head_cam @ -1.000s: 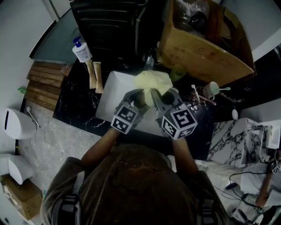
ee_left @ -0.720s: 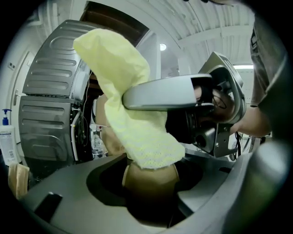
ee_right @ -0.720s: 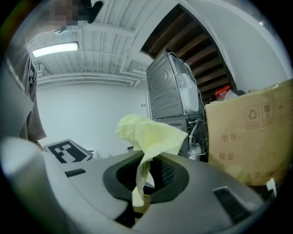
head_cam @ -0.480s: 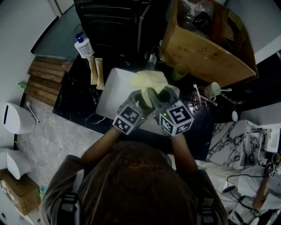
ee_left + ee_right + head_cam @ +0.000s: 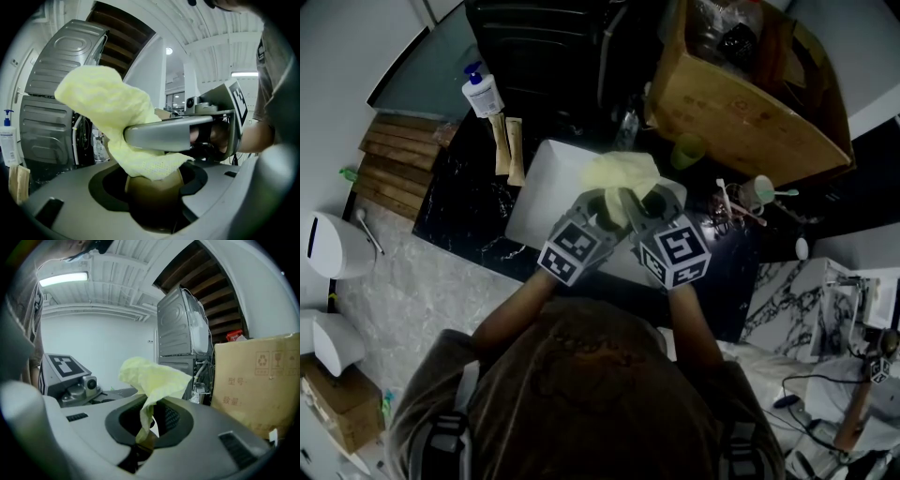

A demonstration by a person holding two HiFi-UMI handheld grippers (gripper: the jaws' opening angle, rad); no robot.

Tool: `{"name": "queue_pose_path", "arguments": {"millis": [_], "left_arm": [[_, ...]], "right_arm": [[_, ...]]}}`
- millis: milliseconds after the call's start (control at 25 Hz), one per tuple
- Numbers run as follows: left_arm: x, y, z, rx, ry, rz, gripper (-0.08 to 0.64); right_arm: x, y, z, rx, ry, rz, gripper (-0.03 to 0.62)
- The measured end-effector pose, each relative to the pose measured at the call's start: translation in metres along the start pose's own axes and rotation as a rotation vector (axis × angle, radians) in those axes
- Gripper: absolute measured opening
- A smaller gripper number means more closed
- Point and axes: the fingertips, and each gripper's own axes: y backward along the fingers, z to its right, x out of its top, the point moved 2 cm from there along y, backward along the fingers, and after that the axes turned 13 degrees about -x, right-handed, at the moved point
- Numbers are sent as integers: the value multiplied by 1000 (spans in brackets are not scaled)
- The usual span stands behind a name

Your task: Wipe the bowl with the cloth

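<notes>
1. Cardboard, brown: a big box [image 5: 255, 380] stands just past the right tool [image 5: 145, 427]. It carries packing symbols and Chinese characters that I read as 型号 and 数量.
2. Black-and-white square patterns cover the marker cubes [image 5: 574, 251] on both tools. The label on the white pump bottle [image 5: 482, 94] is too small to read.
3. The right tool's jaws are pressed together on a twisted corner of the yellow cloth [image 5: 154, 376], which bunches up above them.
4. The left tool [image 5: 154, 176] clamps an olive-brown bowl [image 5: 152, 192]. The cloth drapes over the bowl's top edge, and one jaw of the right tool lies across in front of it.
5. Both tools meet above a white sink [image 5: 546, 183] set in the black marbled worktop [image 5: 469, 202], with the bowl and cloth held in the air between them.
6. Around the sink there is a green cup [image 5: 686, 150] by the box and wooden slats [image 5: 394, 159] to the left. A white dispenser [image 5: 328, 248] is on the pale floor side.
7. A ribbed grey metal cabinet [image 5: 61, 70] stands behind the cloth.
</notes>
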Motion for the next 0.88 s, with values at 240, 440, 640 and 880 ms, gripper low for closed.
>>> {"name": "queue_pose_path", "arguments": {"millis": [240, 440, 640, 880], "left_arm": [[5, 1, 2, -6, -1, 13, 253], [5, 2, 2, -8, -6, 3, 252], [4, 2, 4, -13, -9, 1, 253], [1, 2, 7, -23, -8, -13, 253]], "right_arm": [[-7, 0, 12, -10, -30, -11, 20], [-13, 3, 25, -19, -36, -34, 20], [-18, 4, 32, -30, -39, -44, 20], [-24, 5, 33, -27, -30, -53, 20]]}}
